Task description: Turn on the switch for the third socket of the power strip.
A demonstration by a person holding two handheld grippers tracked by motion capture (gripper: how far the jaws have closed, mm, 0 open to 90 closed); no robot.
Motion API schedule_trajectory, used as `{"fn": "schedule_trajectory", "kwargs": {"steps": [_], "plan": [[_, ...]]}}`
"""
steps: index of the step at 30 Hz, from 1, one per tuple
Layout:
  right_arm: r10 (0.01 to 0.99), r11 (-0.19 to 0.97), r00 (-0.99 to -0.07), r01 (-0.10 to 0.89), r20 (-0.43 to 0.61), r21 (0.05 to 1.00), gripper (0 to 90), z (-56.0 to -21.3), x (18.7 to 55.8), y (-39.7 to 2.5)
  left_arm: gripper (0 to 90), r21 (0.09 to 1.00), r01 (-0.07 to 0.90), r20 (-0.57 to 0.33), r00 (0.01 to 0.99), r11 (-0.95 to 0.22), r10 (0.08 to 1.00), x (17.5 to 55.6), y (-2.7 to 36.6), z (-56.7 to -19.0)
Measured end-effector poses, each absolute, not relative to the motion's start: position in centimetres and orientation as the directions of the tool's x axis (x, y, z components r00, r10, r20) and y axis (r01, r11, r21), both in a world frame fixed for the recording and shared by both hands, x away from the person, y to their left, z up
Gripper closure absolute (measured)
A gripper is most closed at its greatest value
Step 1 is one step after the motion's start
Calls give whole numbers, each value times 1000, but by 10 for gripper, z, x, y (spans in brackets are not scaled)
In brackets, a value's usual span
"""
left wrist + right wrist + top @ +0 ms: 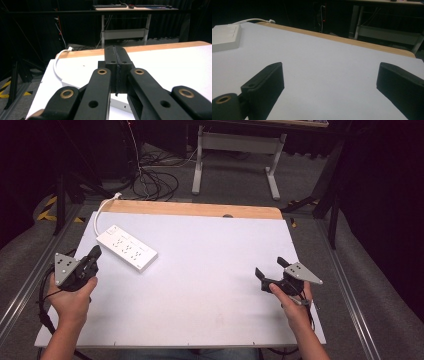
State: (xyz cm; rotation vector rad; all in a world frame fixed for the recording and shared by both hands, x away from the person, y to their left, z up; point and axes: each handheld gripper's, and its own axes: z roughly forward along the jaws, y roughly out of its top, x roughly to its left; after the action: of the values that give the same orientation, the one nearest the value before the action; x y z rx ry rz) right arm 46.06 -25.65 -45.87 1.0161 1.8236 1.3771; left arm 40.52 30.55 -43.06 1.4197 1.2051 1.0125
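High view shows the white tabletop point(210, 285) with a white power strip point(126, 248) at its far left, so, if the strip is wanted, the left tongs point(95, 254), empty with jaws pressed together just beside it, should open first, while the right tongs point(270, 270) wait wide open, empty.

White power strip point(127, 248) on white table point(210, 270), far-left.
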Motion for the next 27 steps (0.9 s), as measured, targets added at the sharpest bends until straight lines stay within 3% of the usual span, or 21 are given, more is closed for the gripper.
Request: {"fn": "schedule_trajectory", "kwargs": {"steps": [27], "plan": [[862, 169, -505, 206, -43, 964, 79, -460, 462, -255, 900, 956, 276, 25, 251, -96, 968, 443, 281, -430]]}}
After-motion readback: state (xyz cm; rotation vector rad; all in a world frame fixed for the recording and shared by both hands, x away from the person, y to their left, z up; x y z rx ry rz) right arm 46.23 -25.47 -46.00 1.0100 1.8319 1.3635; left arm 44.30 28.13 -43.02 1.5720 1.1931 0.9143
